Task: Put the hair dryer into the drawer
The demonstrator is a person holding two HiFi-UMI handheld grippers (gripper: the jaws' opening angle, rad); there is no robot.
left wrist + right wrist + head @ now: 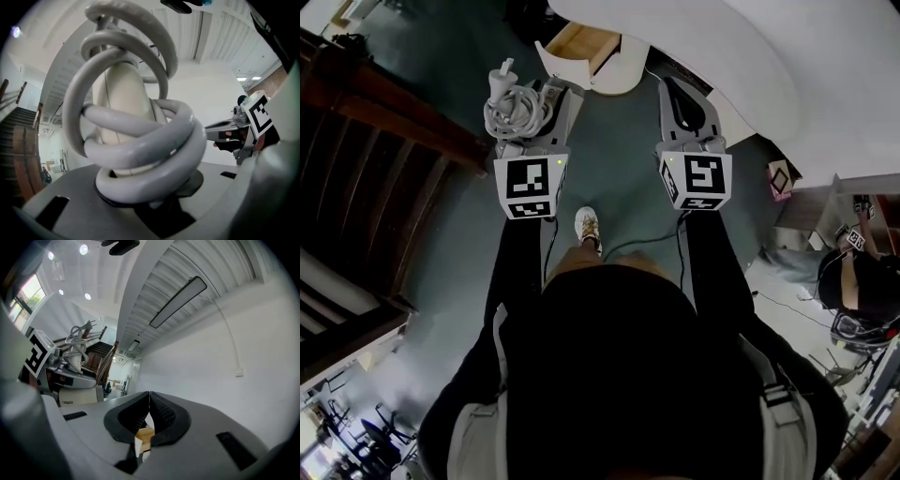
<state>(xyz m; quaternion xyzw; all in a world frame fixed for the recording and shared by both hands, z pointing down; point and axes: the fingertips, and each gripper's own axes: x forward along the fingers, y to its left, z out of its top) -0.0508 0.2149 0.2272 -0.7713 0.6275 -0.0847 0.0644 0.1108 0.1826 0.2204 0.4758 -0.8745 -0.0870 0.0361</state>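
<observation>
The hair dryer (521, 101), cream-bodied with its grey cord coiled round it and the plug sticking up, sits in my left gripper (549, 97), which is shut on it. In the left gripper view the dryer (123, 101) and its cord (154, 140) fill the picture and hide the jaw tips. My right gripper (676, 90) is level beside it, shut, with its pads meeting at the tip (149, 401) and nothing held. The open drawer (581, 45), wooden inside with a white front, lies just ahead between both grippers. A slice of the drawer (144, 436) shows below the right jaws.
A white curved cabinet top (722, 56) spreads to the upper right above the drawer. Dark wooden stairs (384, 131) run along the left. My shoe (588, 226) is on the green-grey floor. A small pink box (780, 180) and another person (861, 281) are at the right.
</observation>
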